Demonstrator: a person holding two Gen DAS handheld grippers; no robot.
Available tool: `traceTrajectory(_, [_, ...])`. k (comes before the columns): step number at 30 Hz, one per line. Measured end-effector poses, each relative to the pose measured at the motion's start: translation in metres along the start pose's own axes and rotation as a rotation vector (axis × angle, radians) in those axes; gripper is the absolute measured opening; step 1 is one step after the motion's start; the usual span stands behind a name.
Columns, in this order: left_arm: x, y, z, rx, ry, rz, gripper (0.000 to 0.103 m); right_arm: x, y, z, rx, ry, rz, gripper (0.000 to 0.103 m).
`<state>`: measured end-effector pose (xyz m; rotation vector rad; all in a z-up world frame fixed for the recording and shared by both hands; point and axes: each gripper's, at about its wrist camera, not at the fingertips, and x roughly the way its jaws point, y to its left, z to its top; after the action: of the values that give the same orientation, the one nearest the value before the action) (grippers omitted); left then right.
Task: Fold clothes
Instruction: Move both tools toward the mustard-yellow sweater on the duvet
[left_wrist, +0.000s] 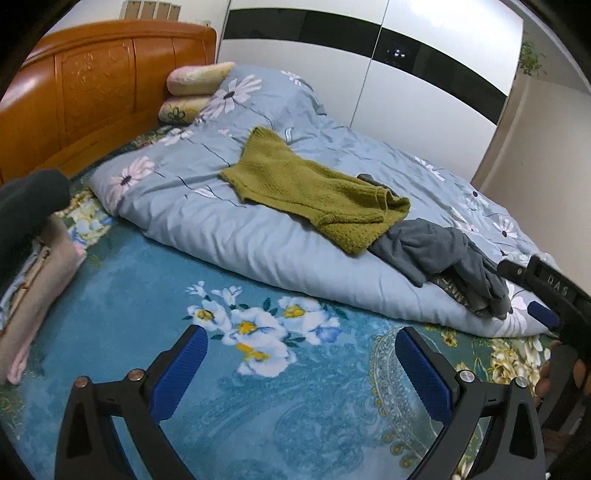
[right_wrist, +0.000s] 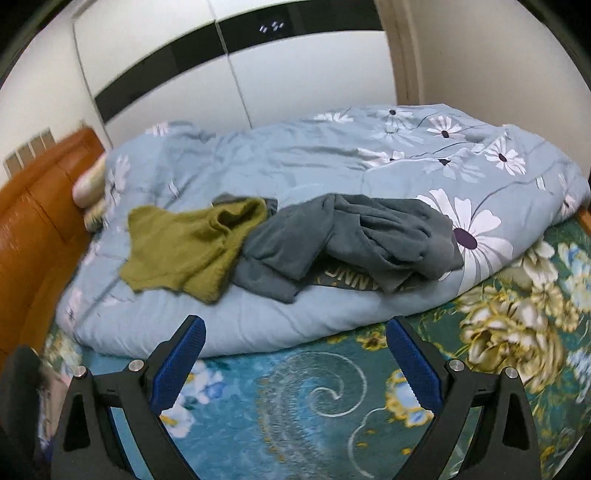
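The left gripper (left_wrist: 301, 363) hangs over the blue flowered blanket (left_wrist: 258, 398) with its two blue pads spread wide and nothing between them. The right gripper (right_wrist: 295, 354) is spread wide too and holds nothing; it sits just in front of the edge of the light blue flowered quilt (right_wrist: 295, 162). In the left wrist view, the right gripper shows at the far right edge, close to the quilt's corner. A green knitted sweater (left_wrist: 310, 188) lies flat on top of the quilt. Right beside it, touching its lower end, is a crumpled gray garment (left_wrist: 443, 251) in a loose heap near the quilt's front edge. In the right wrist view the green sweater (right_wrist: 184, 247) is on the left and the gray garment (right_wrist: 351, 236) is in the middle. A stack of folded clothes (left_wrist: 40, 291) sits on the blanket at the left. Two pillows (left_wrist: 195, 85) rest against the orange wooden headboard (left_wrist: 92, 85). A white wardrobe (left_wrist: 388, 81) with a black stripe stands behind the bed.
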<state>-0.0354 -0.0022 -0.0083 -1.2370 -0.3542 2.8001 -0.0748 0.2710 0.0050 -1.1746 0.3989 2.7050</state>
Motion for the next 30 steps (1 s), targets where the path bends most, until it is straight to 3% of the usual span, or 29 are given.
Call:
traceTrajectory(13, [0.062,0.041,0.010,-0.032,0.068,0.018,0.103,0.080,0.040,0.004,-0.165,0.118,-0.110,0.099])
traceTrajectory(21, [0.076,0.073,0.017,-0.094,0.069,0.031,0.103,0.116,0.055,-0.010,-0.126,0.155,-0.107,0.099])
traceTrajectory(30, [0.082,0.088,0.012,-0.124,0.082,0.040,0.103,0.125,0.048,-0.016,-0.132,0.163,-0.097,0.099])
